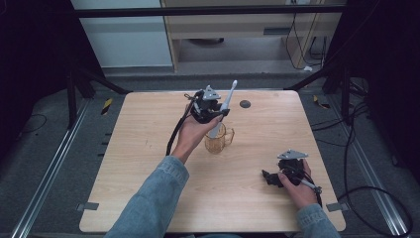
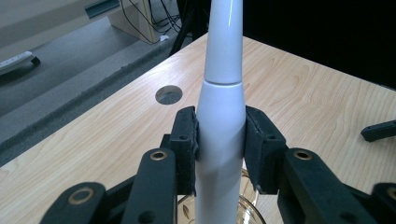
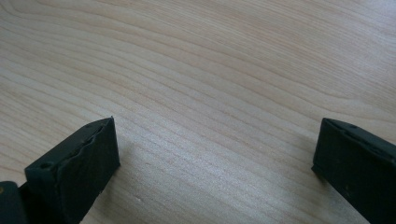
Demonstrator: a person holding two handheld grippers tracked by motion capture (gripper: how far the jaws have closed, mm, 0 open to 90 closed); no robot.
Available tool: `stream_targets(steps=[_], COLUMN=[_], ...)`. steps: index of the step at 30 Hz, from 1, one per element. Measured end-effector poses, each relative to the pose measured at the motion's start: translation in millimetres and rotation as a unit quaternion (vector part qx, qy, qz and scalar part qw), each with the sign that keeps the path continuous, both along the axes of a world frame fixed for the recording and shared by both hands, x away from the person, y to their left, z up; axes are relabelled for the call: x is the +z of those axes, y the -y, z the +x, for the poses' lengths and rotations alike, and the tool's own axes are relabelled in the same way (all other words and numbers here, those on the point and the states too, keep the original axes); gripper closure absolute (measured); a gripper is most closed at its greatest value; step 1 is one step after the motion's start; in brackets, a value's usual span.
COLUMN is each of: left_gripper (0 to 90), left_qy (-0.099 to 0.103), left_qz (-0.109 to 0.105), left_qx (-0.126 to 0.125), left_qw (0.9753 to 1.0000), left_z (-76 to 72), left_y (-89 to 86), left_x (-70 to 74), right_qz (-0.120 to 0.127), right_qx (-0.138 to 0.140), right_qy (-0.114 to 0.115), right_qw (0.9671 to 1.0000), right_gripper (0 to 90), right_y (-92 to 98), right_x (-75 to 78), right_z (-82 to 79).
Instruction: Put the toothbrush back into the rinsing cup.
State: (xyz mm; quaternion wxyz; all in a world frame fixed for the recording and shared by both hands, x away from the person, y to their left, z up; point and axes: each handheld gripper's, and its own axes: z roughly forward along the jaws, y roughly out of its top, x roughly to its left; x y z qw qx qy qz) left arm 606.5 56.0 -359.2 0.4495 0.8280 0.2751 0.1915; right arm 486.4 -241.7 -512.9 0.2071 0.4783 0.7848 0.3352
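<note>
A dim room with dark curtains at both sides frames a pale wooden desk [image 1: 148, 163], and beyond its far edge stand a grey floor, light cabinets and trailing cables. A small round hole [image 1: 244, 104] sits near the desk's far edge.

Toward the left of the action, the left gripper [image 1: 210, 110] is raised above the desk's middle, clamped on the lower body of a white electric toothbrush [image 1: 225, 106]. In the left gripper view the two pads press the toothbrush [image 2: 222, 116] from either side, its long axis running steeply up and away toward the far right, head uppermost. Its bottom end reaches down into an amber glass mug [image 1: 218, 140] standing directly beneath the gripper, handle to the right; whether it touches the mug's base cannot be told. The relation that matters, as I judge it, is that near-vertical line from gripper to mug: the toothbrush goes straight down or up along it.

Farther right, near the desk's near corner, the right gripper [image 1: 273, 177] lies low with its jaws wide and empty over bare wood [image 3: 210, 93], well apart from the mug.
</note>
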Motion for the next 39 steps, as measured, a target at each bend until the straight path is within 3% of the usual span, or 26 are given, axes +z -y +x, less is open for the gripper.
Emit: stream_targets(steps=[39], left_gripper=[66.8], left_qy=[-0.023], left_qz=[0.009], left_qx=[0.007], left_qw=[0.9997], left_z=[0.2], left_y=[-8.6], left_x=[-25.3], right_qz=[-0.002], right_qx=[-0.001], right_qy=[0.000], right_qw=[1.0000], right_gripper=[0.3], right_y=[0.0], right_x=[0.0], right_z=[0.0])
